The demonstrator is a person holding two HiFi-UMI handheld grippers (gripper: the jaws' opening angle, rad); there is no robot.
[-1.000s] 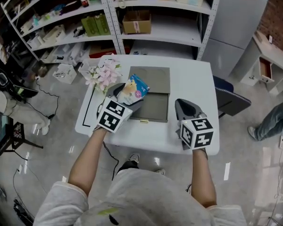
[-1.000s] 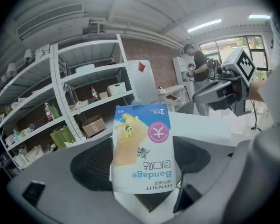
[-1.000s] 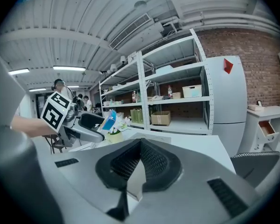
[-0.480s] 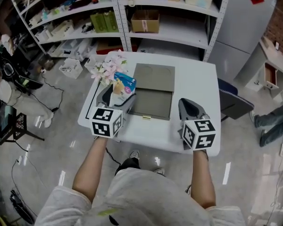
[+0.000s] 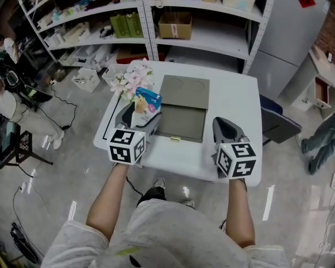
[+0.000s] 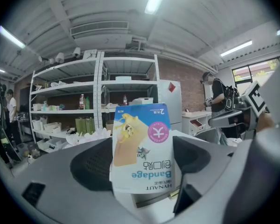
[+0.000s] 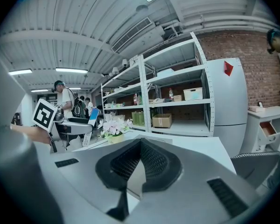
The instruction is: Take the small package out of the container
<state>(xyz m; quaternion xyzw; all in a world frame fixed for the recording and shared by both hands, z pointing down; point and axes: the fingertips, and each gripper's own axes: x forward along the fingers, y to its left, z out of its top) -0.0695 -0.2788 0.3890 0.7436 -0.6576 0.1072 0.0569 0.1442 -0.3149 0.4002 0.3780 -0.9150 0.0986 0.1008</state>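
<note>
My left gripper (image 5: 138, 114) is shut on a small blue, white and yellow bandage package (image 5: 146, 101), held upright above the table's left side, just left of the open grey box (image 5: 181, 123). In the left gripper view the package (image 6: 142, 148) stands upside down between the two dark jaw pads. The box's lid (image 5: 184, 91) lies flat behind it, and its inside looks empty. My right gripper (image 5: 223, 128) rests shut at the table's right side with nothing between its jaws; in the right gripper view the right gripper (image 7: 139, 164) shows its jaws pressed together.
A pot of pale pink flowers (image 5: 129, 83) stands at the table's (image 5: 229, 99) back left corner, close to the package. White shelving (image 5: 190, 21) with boxes rises behind the table. A dark chair (image 5: 276, 124) sits to the right. A person (image 5: 3, 88) stands at far left.
The left gripper carried the package from over the box's left edge leftward to the table's left side, then held almost still. The right gripper has not moved.
</note>
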